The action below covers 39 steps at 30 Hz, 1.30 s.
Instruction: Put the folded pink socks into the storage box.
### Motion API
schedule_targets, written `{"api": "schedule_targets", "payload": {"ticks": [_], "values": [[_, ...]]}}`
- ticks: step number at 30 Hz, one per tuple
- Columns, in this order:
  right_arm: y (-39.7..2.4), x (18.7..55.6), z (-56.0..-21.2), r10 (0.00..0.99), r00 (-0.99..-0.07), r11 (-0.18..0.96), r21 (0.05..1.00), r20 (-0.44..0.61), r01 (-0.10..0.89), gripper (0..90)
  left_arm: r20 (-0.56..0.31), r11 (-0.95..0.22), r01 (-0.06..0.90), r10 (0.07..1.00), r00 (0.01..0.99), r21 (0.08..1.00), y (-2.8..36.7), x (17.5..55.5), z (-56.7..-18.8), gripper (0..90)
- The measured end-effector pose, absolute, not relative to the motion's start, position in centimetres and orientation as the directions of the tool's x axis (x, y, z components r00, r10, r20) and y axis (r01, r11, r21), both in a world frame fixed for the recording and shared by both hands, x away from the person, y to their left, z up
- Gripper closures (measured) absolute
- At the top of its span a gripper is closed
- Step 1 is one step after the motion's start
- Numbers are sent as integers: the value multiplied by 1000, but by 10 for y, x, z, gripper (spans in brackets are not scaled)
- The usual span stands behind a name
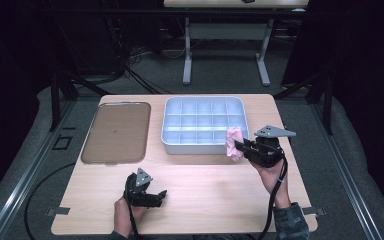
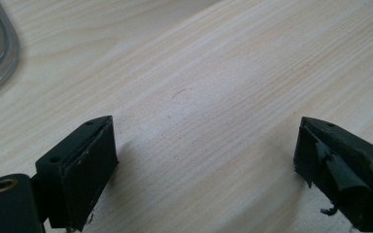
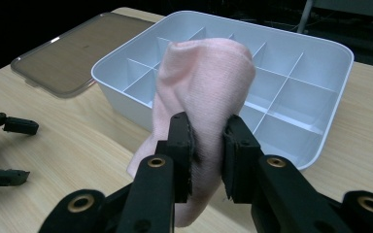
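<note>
Before you: a brown lid [image 1: 116, 132] lying flat at the table's [image 1: 195, 195] left; beyond the far edge, a white-legged desk [image 1: 225, 35] and floor cables [image 1: 130, 65].

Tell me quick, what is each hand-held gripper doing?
Left hand-held gripper: open, nothing between its jaws, over the table.
Right hand-held gripper: shut on the pink sock, by the divided box.

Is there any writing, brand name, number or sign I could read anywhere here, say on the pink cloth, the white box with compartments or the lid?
None: no readable text on the pink knitted cloth, the white plastic compartment box, the clear brownish plastic lid or the light wooden table.
</note>
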State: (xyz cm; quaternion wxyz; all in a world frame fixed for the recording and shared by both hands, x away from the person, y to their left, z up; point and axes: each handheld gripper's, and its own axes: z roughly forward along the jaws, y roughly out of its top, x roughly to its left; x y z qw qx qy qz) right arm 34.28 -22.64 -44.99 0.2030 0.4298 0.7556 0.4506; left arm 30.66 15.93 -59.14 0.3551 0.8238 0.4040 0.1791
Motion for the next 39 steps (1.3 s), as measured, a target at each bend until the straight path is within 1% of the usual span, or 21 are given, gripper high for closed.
{"api": "schedule_targets", "payload": {"ticks": [24,39], "values": [[-234,378,-441,854,-518,233,852,51,468,760,8,-422,539,792,610,729,159,307,-591,81],[-229,409,-456,873,-487,278,840,-19,467,760,6,-421,540,793,610,729,159,307,-591,81]]}}
